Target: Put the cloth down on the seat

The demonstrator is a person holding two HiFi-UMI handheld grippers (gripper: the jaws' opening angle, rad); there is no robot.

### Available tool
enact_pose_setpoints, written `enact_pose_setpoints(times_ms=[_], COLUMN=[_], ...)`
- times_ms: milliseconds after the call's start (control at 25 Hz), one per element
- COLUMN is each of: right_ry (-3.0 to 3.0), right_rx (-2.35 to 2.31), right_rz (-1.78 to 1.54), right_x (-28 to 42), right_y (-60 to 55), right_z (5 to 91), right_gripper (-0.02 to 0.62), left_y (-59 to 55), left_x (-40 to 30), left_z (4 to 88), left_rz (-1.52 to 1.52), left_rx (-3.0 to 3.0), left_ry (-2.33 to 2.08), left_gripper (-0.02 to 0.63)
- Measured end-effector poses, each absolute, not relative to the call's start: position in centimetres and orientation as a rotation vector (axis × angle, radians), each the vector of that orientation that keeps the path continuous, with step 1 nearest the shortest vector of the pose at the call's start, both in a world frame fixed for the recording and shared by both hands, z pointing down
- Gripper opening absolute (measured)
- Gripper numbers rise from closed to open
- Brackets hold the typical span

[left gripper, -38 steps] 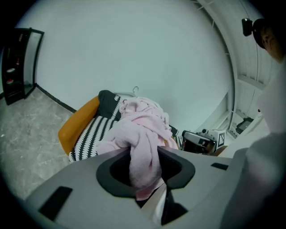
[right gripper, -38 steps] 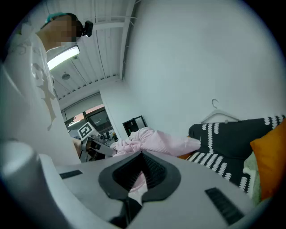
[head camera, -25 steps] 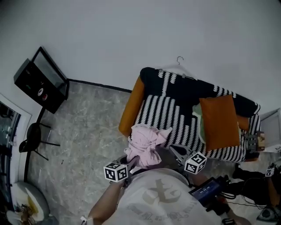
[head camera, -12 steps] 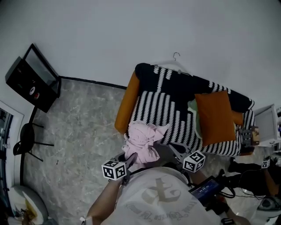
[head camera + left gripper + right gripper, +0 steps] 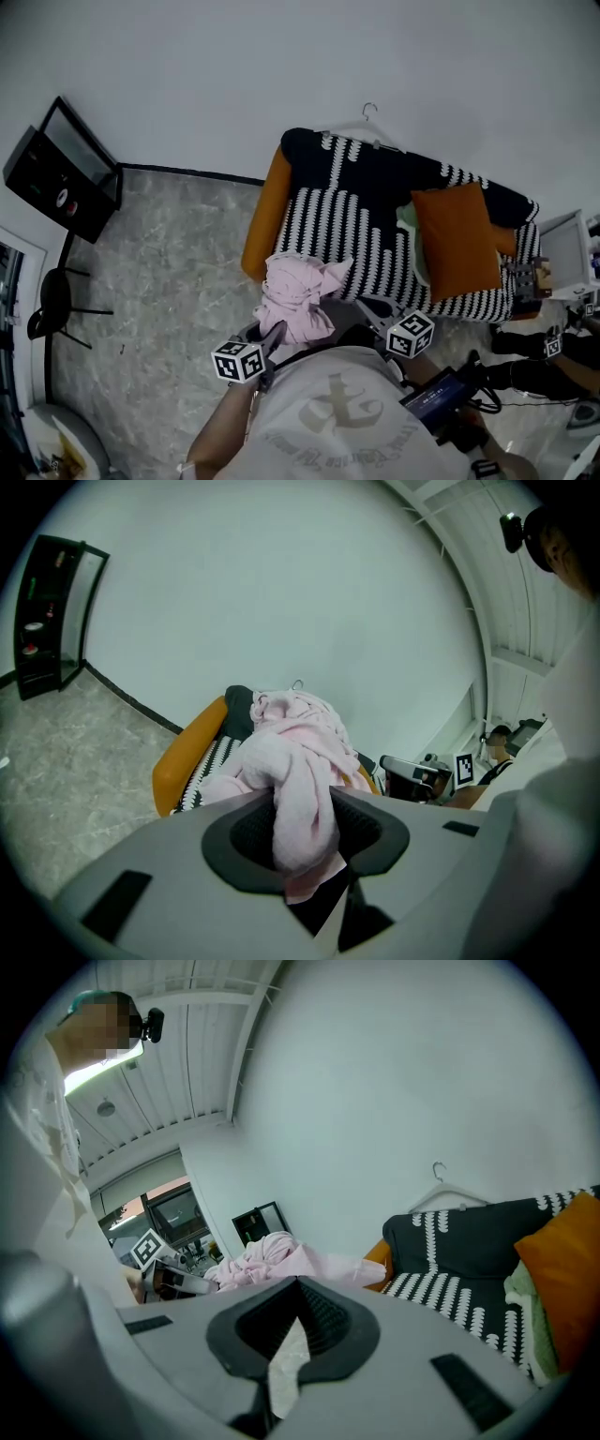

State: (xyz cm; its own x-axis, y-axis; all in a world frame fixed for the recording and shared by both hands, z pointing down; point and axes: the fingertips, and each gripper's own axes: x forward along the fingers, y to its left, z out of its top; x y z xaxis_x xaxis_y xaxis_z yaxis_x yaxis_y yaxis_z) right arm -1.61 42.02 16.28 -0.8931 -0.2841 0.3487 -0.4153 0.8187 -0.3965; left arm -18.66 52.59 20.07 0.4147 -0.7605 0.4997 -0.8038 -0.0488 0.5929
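A bunched pink cloth (image 5: 295,300) hangs in the air just off the front left corner of the sofa seat (image 5: 352,239), which wears a black and white striped cover. My left gripper (image 5: 274,335) is shut on a thick fold of the cloth (image 5: 291,752); the fold fills the gap between its jaws (image 5: 305,832). My right gripper (image 5: 368,317) sits to the right of the bundle. In its own view the right gripper (image 5: 292,1330) pinches a thin flap, and the rest of the cloth (image 5: 267,1260) lies to its left.
An orange cushion (image 5: 457,239) and a pale green cloth (image 5: 410,234) lie on the seat's right half. A wire hanger (image 5: 368,117) rests at the sofa back. A black cabinet (image 5: 61,169) and a black chair (image 5: 56,305) stand at left. A white box (image 5: 567,253) stands right.
The whole head view has drifted a little, so the sofa sits higher and further left in the picture. Both grippers keep their hold and the cloth stays at the seat's front corner.
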Motion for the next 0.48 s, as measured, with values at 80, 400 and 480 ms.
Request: enact_pose_setpoints(times_ms=[80, 400, 480], right_ry=[-2.726, -2.725, -2.725], right_rx=[0.543, 0.495, 0.475], right_rz=[0.687, 0.672, 0.665], right_x=[-1.5, -4.4, -4.9], right_y=[41.7, 41.2, 41.1], right_z=[16.4, 16.4, 16.5], right_gripper=[0.015, 0.015, 0.015], left_y=[52.4, 52.8, 52.8], left_x=[-18.6, -21.5, -22.1], left_z=[20.0, 19.9, 20.1], left_rz=[0.048, 0.036, 0.044], left_rx=[1.805, 1.774, 1.76], left_ry=[-1.355, -1.424, -1.436], left_gripper=[0.141, 0.141, 0.141])
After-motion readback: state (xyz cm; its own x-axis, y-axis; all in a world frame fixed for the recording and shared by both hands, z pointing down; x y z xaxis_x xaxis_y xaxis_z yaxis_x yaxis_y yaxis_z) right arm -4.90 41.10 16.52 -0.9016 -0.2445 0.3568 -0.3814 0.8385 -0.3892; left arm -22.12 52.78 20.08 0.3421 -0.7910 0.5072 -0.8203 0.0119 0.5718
